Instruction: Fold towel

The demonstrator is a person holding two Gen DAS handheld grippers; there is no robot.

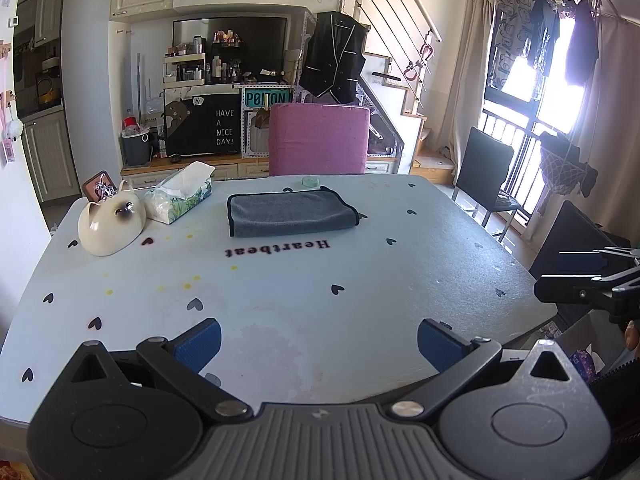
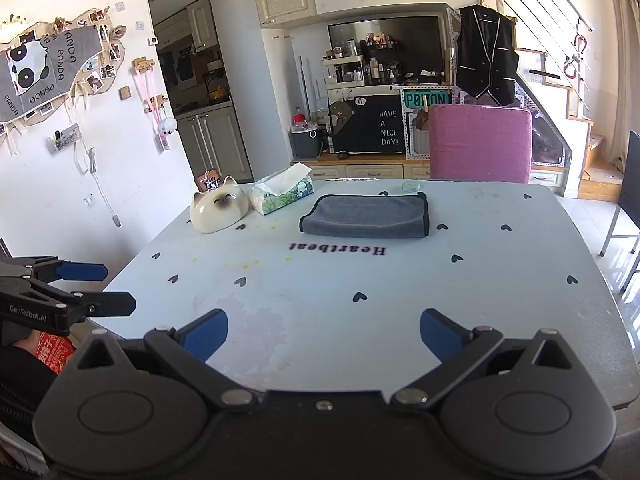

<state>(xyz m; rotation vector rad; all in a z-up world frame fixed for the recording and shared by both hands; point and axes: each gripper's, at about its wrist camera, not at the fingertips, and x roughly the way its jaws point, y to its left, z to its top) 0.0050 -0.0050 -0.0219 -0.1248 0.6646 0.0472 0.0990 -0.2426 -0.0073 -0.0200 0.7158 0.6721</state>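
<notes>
The left claw (image 1: 319, 344) is hovering over the near edge of the desk (image 1: 360, 280) with its blue-padded fingers (image 1: 199, 343) spread wide and nothing between them. The right claw (image 2: 324, 336) is hanging in the same way beside it, its own fingers (image 2: 440, 336) also parted and empty. In the left wrist view the right claw (image 1: 560, 276) is showing at the far right, just off the desk's edge; in the right wrist view the left claw (image 2: 108, 286) is showing at the far left, likewise beyond the desk's edge.

The towel (image 1: 291, 213) is lying well ahead of both claws, on the far half of the desk, folded into a flat grey rectangle with a dark border. From the right claw the towel (image 2: 366, 216) is sitting ahead and slightly right of centre. The printed word "Heartbeat" (image 1: 277, 249) is lying between the claws and the towel, just in front of its near edge.

Ahead and to the left of the towel a tissue pack (image 1: 180, 196) is resting beside a cat-shaped ceramic dish (image 1: 110, 222). Beyond the towel a small round greenish dish (image 1: 310, 181) is sitting near the far edge, and a pink chair (image 1: 319, 140) is standing behind the desk.
</notes>
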